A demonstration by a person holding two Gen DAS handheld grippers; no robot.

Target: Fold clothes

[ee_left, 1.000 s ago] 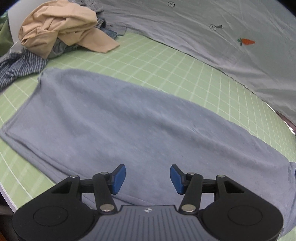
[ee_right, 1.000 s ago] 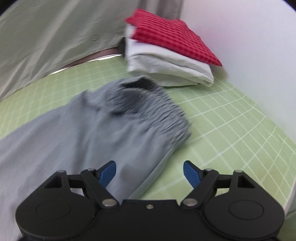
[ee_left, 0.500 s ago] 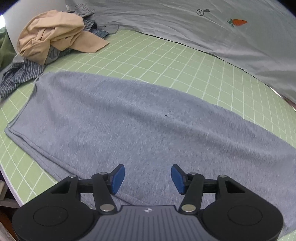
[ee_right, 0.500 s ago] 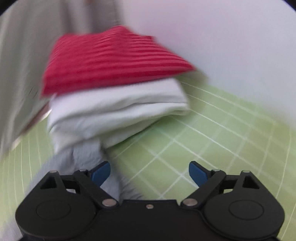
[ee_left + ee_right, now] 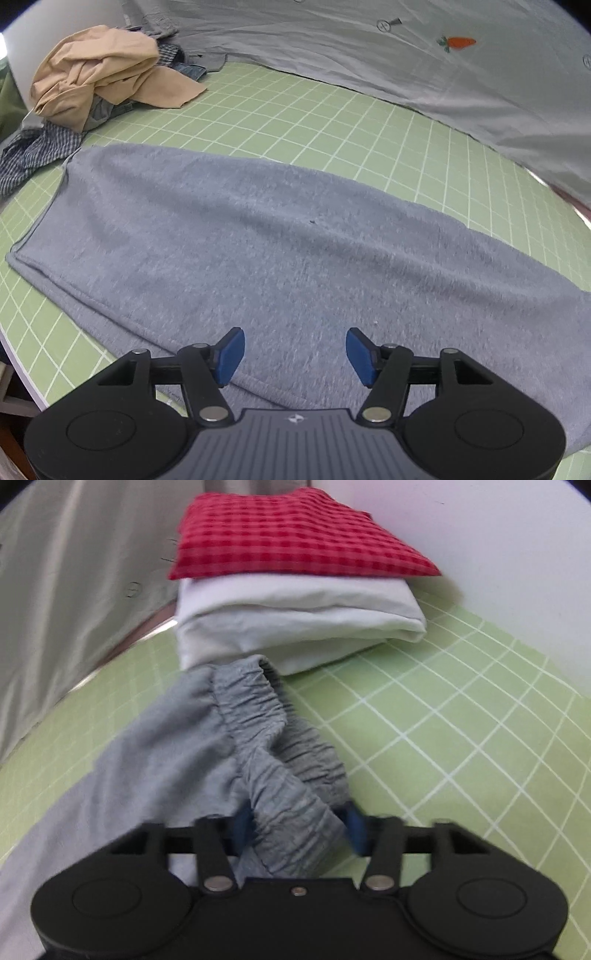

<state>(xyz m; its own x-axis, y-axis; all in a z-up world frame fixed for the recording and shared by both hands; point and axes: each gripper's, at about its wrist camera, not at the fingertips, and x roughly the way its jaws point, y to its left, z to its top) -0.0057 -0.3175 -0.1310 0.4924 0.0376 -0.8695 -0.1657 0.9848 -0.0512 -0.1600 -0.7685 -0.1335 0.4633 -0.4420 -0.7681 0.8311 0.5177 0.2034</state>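
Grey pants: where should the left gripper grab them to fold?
Probably the leg cuff at the far left end of the grey pants. It lies flat with a clear hemmed edge, so the left gripper could come from the left side.

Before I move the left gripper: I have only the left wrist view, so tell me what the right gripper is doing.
Observer: The right gripper has the elastic waistband of the grey trousers bunched between its pads. I cannot tell whether it is clamped.
Operator: Report what lies beyond that waistband.
Observer: A folded stack: a red checked cloth on top of a white folded cloth.
Operator: Give me the gap between waistband and stack.
Observer: None that I can see. The waistband's far end reaches the lower edge of the white folded cloth.
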